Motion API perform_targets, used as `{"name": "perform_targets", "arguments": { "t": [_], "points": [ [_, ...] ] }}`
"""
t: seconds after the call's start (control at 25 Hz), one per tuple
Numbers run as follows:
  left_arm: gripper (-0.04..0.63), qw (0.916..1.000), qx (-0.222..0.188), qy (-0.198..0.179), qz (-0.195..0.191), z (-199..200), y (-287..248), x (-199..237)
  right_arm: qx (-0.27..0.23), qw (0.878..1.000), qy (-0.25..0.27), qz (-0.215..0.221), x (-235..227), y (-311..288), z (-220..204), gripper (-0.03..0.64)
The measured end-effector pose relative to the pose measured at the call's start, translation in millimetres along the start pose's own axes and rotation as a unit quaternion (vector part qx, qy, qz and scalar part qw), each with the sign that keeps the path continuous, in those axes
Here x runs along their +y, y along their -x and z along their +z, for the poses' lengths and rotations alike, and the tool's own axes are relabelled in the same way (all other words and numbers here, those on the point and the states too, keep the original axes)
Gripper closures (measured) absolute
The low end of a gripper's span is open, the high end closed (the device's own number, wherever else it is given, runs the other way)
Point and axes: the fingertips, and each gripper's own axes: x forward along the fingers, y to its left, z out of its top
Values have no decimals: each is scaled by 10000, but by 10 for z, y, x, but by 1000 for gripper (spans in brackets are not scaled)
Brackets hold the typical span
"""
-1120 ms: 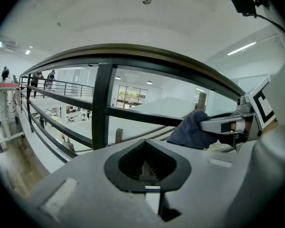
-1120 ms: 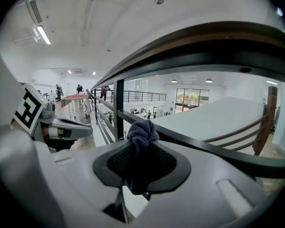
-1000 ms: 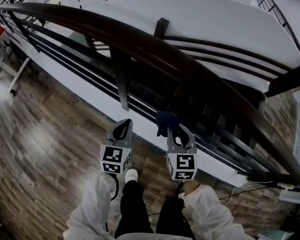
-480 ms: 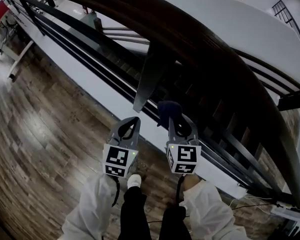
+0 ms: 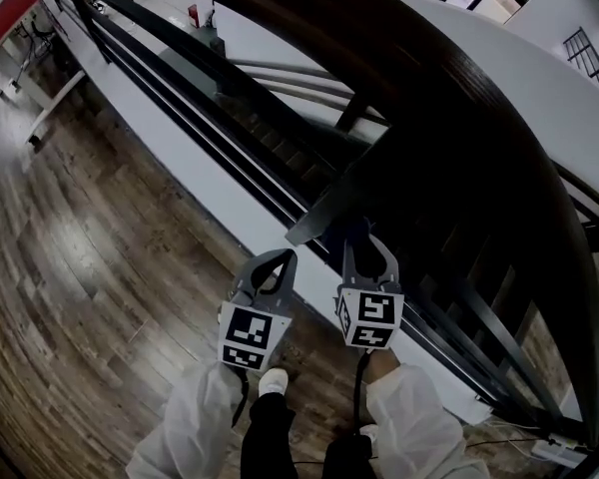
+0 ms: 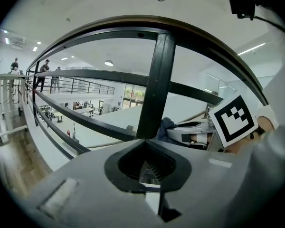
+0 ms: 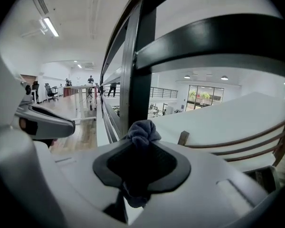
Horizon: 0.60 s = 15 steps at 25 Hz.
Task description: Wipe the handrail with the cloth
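The right gripper (image 5: 362,249) has its fingers clamped on the dark cloth (image 7: 141,130), bunched below the handrail (image 5: 459,98), beside a black baluster (image 7: 135,80). The left gripper (image 5: 273,269), fingers closed and empty, hangs near the wooden floor (image 5: 100,267) edge.

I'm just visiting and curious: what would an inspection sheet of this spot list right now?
Surface: wood-plank floor beside a balcony edge.
Job's things: dark handrail on black posts; dark cloth, bunched up.
Clutter: nothing seen.
Grippers: left gripper shut, empty; right gripper shut on the cloth, lower than the handrail.
Cables: a cable hangs under the right gripper.
Surroundings: people far off; an open hall below.
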Motion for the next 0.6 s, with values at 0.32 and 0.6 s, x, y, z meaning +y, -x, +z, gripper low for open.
{"name": "perform_targets", "arguments": {
  "t": [0.32,0.6],
  "points": [
    [595,9999,-16,112,101,-57,6,113,-34,9999,134,-65,-10,-108,-18,532],
    [595,9999,123,88,6,-190,-6,-45,89,9996,258,-38,33,-61,-85,532]
  ]
}}
